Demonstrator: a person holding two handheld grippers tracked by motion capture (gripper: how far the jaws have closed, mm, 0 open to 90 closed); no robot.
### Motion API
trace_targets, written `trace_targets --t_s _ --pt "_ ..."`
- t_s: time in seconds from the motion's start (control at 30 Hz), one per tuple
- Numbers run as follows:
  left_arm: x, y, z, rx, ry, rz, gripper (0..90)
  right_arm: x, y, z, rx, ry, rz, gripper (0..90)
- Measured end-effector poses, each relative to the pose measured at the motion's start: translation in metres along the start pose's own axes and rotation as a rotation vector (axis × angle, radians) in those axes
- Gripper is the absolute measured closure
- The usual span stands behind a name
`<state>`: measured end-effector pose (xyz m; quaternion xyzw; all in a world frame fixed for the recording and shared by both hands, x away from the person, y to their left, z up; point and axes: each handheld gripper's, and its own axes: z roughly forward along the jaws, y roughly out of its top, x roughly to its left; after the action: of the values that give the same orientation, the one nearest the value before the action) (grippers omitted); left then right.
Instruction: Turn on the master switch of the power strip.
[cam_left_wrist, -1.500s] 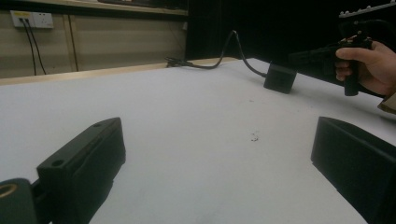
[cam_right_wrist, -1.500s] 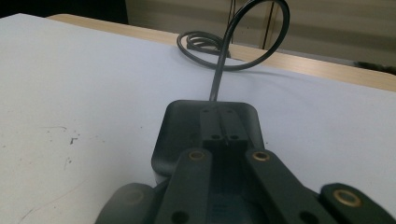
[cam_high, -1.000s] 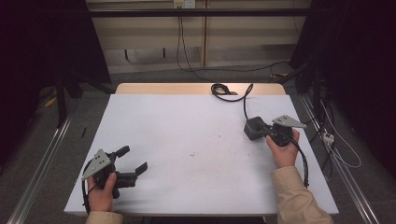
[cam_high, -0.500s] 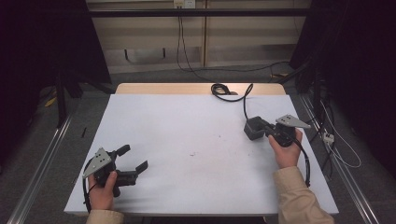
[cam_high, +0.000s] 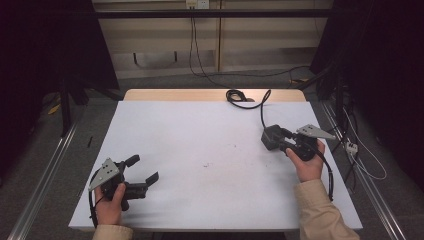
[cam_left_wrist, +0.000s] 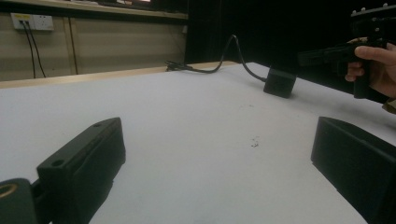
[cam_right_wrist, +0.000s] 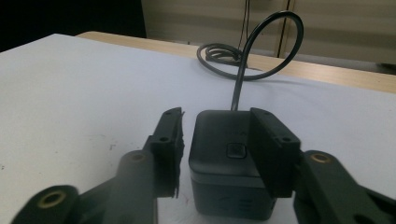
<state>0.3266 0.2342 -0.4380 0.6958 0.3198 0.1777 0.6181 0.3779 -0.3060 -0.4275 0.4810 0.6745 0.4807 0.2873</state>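
A small black box (cam_high: 270, 138) with a black cable (cam_high: 246, 98) lies on the right side of the white table (cam_high: 200, 125). My right gripper (cam_high: 281, 141) is open and straddles the box. In the right gripper view the box (cam_right_wrist: 224, 163) sits between the jaws; a thin gap separates the left jaw from it, and the right jaw lies along its other side. My left gripper (cam_high: 143, 169) is held low over the table's near left corner, open and empty. The left gripper view has its jaws wide apart (cam_left_wrist: 217, 135), the box (cam_left_wrist: 279, 83) far off.
The cable coils (cam_right_wrist: 224, 53) at the table's far edge on a bare wooden strip (cam_high: 165, 94). Dark curtains flank the table, and metal rails (cam_high: 45, 170) run along the floor on both sides. A few dark specks (cam_high: 206, 164) mark the middle of the tabletop.
The right hand has shifted slightly beside the box. The left gripper and the box have stayed where they were.
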Motion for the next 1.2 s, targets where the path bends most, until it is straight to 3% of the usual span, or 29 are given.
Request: trace_targets --t_s 0.13,0.5,0.7,1.2 --pt "-0.001 0.001 0.001 -0.007 -0.003 -0.004 2.7 0.001 -0.003 -0.002 0.003 0.013 0.031 42.8" --pt "-0.001 0.001 -0.001 -0.005 -0.003 -0.001 2.6 0.01 -0.008 -0.01 0.003 0.065 0.053 24.4" --pt "-0.001 0.0 -0.001 -0.003 -0.004 -0.002 2.6 0.013 -0.011 -0.018 -0.015 0.085 0.07 21.2" --pt "-0.001 0.0 -0.001 -0.004 -0.003 -0.003 2.6 0.03 -0.022 -0.032 0.002 0.129 0.017 18.1"
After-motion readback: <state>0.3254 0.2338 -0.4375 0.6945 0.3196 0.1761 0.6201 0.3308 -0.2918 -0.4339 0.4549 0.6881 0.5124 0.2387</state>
